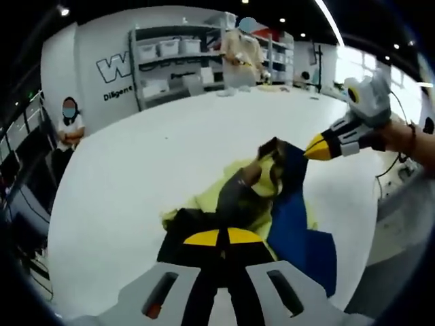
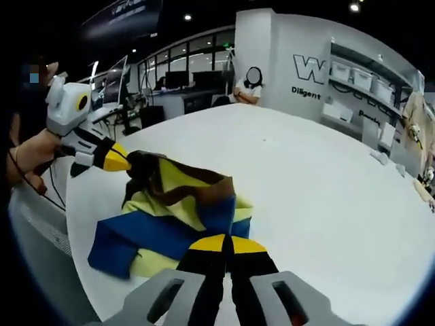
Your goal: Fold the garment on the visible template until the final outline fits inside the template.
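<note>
A garment [image 1: 292, 217] in yellow, blue and dark brown lies bunched on the white table [image 1: 136, 170], partly lifted. In the left gripper view my left gripper [image 1: 219, 236] is shut on its dark near edge. My right gripper [image 1: 314, 148] comes in from the right, its yellow tip at the raised dark corner. In the right gripper view the garment [image 2: 177, 204] stretches from my right gripper [image 2: 228, 243], shut on its near blue and yellow edge. It reaches the left gripper [image 2: 122, 160], which pinches the far dark corner. The fabric under both sets of jaws is hidden.
The table edge [image 2: 75, 231] runs close beside the garment. Shelves with bins [image 1: 177, 61] stand beyond the table's far side. One person sits by the wall [image 1: 68, 125] and another stands near the shelves [image 1: 241, 58]. A hand [image 2: 30, 153] holds the left gripper.
</note>
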`<control>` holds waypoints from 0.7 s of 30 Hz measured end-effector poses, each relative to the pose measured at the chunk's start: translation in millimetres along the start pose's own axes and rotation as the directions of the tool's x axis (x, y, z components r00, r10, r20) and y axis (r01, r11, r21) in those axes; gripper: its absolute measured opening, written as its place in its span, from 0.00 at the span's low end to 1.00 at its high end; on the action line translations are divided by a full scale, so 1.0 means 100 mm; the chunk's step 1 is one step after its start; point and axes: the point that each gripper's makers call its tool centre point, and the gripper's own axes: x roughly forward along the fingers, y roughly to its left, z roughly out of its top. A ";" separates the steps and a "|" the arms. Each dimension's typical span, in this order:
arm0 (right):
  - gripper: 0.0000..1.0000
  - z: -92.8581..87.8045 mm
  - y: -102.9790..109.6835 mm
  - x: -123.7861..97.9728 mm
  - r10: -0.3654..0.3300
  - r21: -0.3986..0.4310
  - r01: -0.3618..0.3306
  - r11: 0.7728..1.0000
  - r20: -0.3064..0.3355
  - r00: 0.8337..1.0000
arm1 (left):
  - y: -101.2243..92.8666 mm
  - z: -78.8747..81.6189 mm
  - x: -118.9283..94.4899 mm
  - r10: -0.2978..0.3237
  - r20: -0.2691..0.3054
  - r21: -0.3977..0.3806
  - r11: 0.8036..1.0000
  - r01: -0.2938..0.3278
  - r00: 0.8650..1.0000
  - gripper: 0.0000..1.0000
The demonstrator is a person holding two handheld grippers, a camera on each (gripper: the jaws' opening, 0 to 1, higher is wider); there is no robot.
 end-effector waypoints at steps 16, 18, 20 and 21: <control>0.00 0.54 -0.18 -0.11 -0.043 -0.064 0.046 0.997 0.043 0.998 | 0.36 0.43 -0.14 0.019 0.010 0.026 0.999 -0.019 1.000 0.00; 0.00 0.62 -0.20 -0.11 -0.046 -0.065 0.049 0.997 0.050 0.998 | 0.42 0.51 -0.14 0.020 0.013 0.029 0.999 -0.020 1.000 0.00; 0.00 0.70 -0.22 -0.08 -0.053 -0.074 0.057 0.996 0.048 0.997 | 0.48 0.59 -0.14 0.020 0.023 0.025 0.999 -0.021 1.000 0.00; 0.00 0.73 -0.23 -0.07 -0.054 -0.084 0.058 0.995 0.050 0.997 | 0.51 0.63 -0.13 0.021 0.027 0.026 0.999 -0.021 0.999 0.00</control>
